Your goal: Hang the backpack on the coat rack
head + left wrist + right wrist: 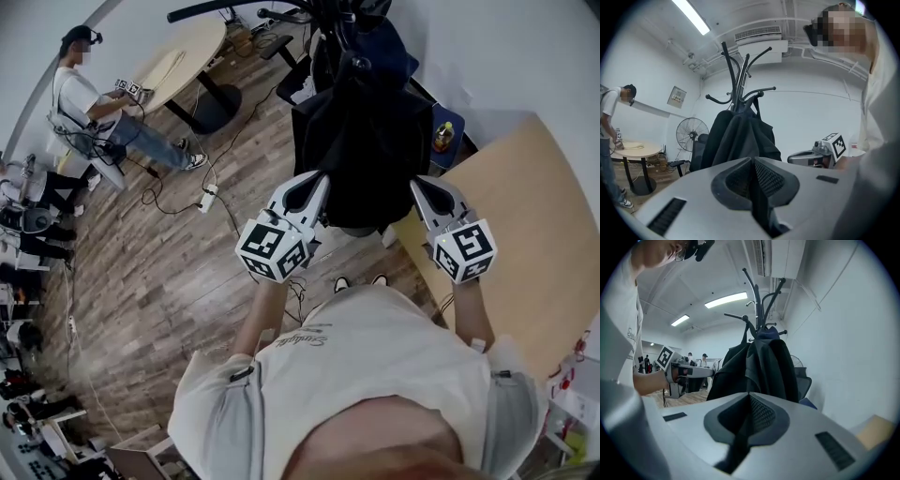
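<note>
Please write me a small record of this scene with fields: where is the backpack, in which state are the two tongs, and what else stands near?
item: backpack, dark
place: hanging on the coat rack
left: left tongs shut, empty, not touching the backpack
right: right tongs shut, empty, not touching the backpack
nearby: wooden table at the person's right; fan behind the coat rack
task: looks done, as the backpack is already on the coat rack
</note>
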